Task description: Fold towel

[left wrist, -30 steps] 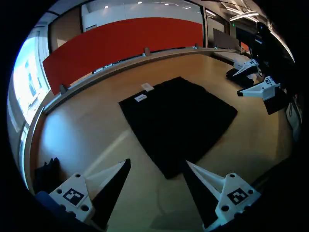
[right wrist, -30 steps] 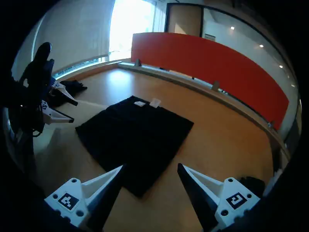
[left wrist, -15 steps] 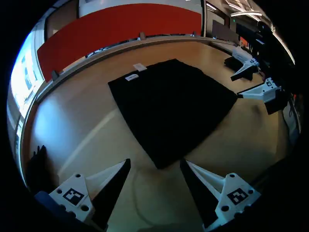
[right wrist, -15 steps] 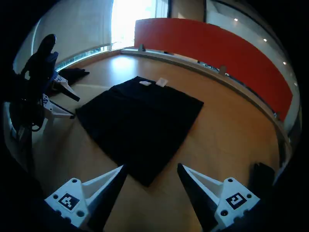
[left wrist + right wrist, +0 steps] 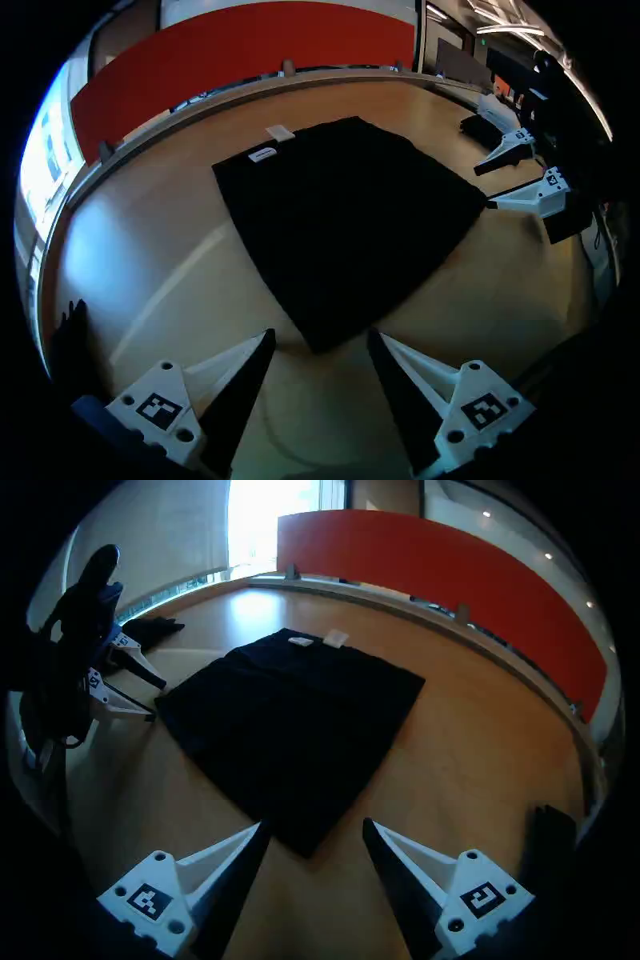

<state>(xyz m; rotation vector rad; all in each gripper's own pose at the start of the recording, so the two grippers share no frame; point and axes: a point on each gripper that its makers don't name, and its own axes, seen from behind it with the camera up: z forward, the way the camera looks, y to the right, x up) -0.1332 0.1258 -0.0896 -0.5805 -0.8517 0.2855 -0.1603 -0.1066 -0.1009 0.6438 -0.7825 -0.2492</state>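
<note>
Towel, black (image 5: 344,216), lies flat on the wooden surface (image 5: 160,240). One near corner sits between the spread, empty fingers of the left tongs (image 5: 320,336), another between those of the right tongs (image 5: 315,826). The risk, as I judge it: closing too high grabs air, and too shallow a bite lets a corner slip mid-fold, leaving uneven edges.
</note>
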